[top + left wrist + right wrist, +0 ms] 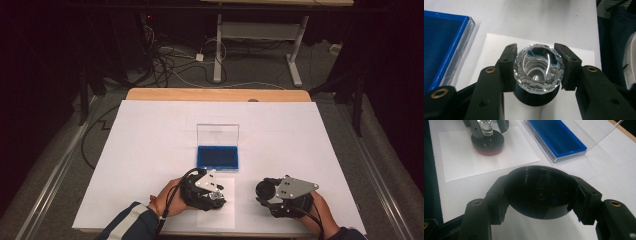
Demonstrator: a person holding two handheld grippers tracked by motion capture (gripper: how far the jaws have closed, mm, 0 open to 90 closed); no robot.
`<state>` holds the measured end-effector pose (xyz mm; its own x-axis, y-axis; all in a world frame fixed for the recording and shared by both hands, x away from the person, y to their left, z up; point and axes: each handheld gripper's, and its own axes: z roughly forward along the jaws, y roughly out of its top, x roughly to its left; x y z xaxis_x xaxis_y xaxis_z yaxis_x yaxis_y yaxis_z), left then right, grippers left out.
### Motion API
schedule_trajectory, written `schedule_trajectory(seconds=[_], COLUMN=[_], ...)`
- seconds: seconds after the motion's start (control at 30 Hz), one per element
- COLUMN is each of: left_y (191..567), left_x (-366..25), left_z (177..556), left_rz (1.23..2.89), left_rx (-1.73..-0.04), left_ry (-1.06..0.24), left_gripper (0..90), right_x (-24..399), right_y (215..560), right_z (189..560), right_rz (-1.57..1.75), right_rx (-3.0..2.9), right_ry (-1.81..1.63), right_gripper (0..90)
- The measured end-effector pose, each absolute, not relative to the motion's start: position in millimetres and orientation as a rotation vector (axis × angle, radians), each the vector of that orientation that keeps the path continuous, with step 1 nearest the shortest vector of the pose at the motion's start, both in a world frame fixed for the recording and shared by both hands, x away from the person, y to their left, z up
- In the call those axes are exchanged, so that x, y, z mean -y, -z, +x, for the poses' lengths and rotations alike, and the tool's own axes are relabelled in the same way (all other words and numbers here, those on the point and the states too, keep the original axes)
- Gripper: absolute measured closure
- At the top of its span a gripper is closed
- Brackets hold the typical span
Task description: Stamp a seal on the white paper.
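Left gripper [537, 68] pinching a clear faceted crystal knob [538, 68] that stands upright on a round black base with a red underside [488, 143], resting on a white paper sheet [461, 157] near the table's front edge. Right gripper [541, 195] clamped on a round black cap [541, 191], hollow side toward its camera, held just off the paper's right edge. Base lies to the cap's left, near it; open blue-lined clear plastic case [217, 156] sits just behind the sheet. Judged next: cap carried leftward over the knob, axis vertical
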<state>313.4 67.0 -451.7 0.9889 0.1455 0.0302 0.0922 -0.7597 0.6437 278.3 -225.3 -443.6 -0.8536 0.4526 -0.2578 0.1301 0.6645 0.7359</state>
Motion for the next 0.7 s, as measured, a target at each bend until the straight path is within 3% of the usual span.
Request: schedule_trajectory(seconds=[0.7], left_y=[451.9], left_x=[-67.7], left_z=[312.8], left_rz=[2.430], left_rx=[-0.180], left_ry=[-0.105], left_gripper=[53.9], right_x=[224.6], right_y=[441.7], right_z=[276.0], right_rz=[0.444], right_rx=[-2.459], right_ry=[-1.044], right_gripper=[38.2])
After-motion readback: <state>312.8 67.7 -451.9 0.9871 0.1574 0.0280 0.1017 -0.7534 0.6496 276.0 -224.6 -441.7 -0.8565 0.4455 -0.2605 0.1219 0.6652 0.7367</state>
